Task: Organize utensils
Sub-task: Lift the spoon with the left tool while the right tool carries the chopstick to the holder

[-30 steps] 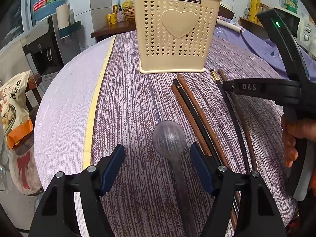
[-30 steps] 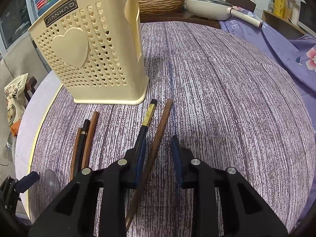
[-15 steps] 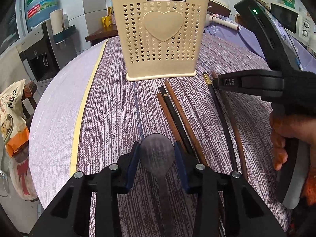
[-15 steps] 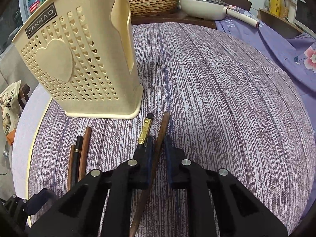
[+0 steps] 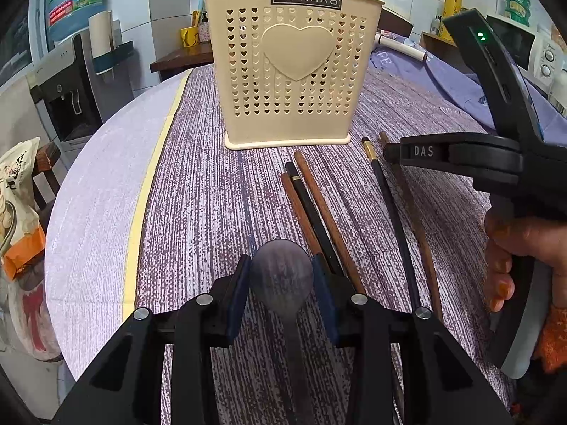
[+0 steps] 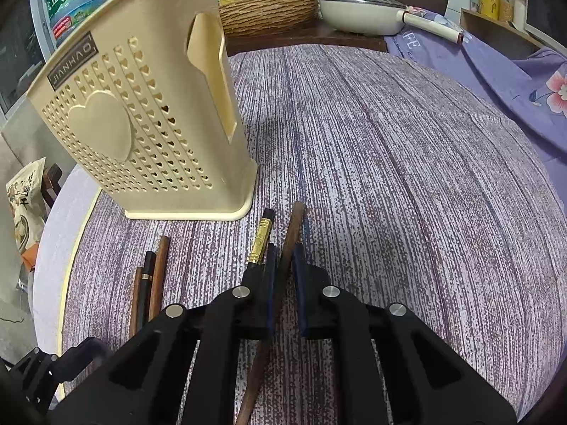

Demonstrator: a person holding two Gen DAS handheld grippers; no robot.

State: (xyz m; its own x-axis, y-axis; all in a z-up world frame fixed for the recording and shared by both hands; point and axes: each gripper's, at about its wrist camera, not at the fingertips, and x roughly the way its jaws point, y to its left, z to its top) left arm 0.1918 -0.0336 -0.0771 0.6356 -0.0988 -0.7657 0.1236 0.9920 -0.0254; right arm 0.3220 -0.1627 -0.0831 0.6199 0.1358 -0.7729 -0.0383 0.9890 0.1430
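Most of the sorting is still ahead. The cream holder (image 5: 294, 71) stands upright on the tabletop (image 6: 407, 177), and only one brown stick end shows above its rim, so at most one piece seems to be in it already; what else it holds cannot be seen.

The left gripper (image 5: 281, 276) has its jaws narrowed onto the bowl of the spoon (image 5: 281, 271), pads pressing both sides, while the spoon lies flat on the cloth with its handle running back under the gripper. The right gripper (image 6: 285, 272) has its jaws nearly closed on the brown chopstick (image 6: 294, 223), which lies just in front of the holder's base. Beside it, touching or almost so, lies the black chopstick with a gold band (image 6: 260, 237), outside the jaws.

Left of that pair, three more chopsticks (image 5: 315, 205), two brown and one black, lie together between the spoon and the holder, untouched.

So both grips look made, but neither piece appears lifted yet. Left to do, as I judge it: carry the spoon and the brown chopstick into the holder, then fetch the remaining four chopsticks.
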